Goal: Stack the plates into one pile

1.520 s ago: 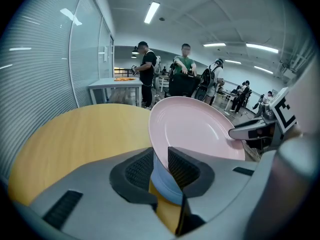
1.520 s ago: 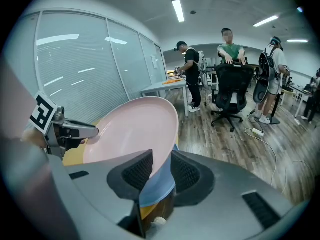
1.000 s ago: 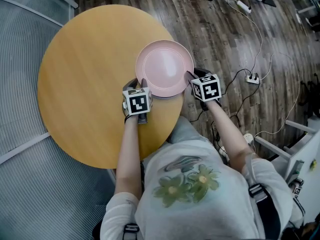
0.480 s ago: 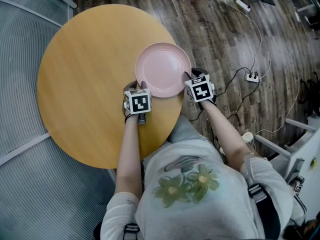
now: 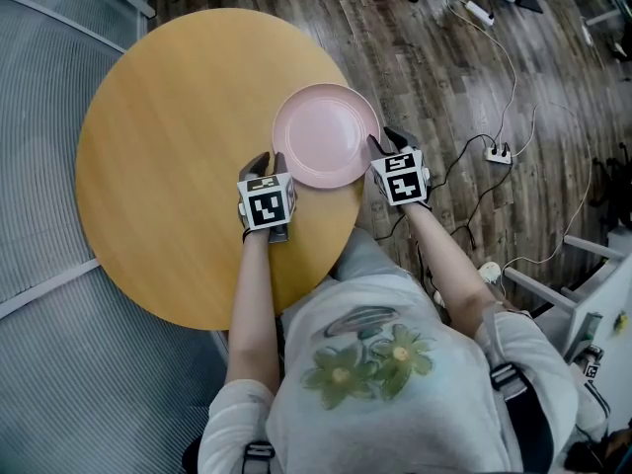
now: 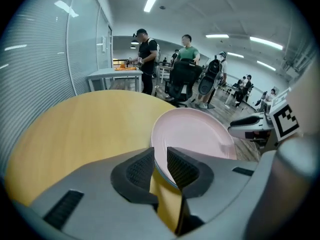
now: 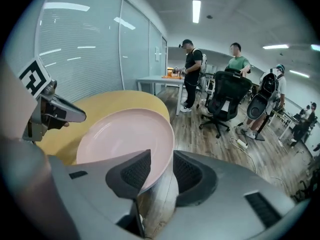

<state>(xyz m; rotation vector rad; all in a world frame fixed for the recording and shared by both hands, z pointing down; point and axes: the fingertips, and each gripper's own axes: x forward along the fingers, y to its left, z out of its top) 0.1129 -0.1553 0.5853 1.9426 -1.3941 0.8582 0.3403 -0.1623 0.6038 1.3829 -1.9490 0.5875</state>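
A pink plate [image 5: 326, 131] lies at the right edge of the round wooden table [image 5: 178, 146], its right rim out past the edge. My left gripper [image 5: 270, 159] is at the plate's near-left rim and shut on it: the rim [image 6: 156, 149] sits pinched between the pads. A thin grey-blue edge shows under that rim; I cannot tell whether it is another plate. My right gripper [image 5: 385, 142] is at the right rim. Its jaws have just been opening, and the plate's [image 7: 120, 134] rim stands between them with a gap on the outer side.
The table edge [image 5: 346, 215] runs just under my right gripper, with wooden floor [image 5: 444, 67] beyond. Cables and a power strip [image 5: 499, 154] lie on the floor at the right. Far off stand people, office chairs [image 7: 225, 96] and a white table [image 6: 112, 74].
My left gripper has shifted a little to the left along the rim. The right gripper's marker cube has turned. The plate has barely moved.
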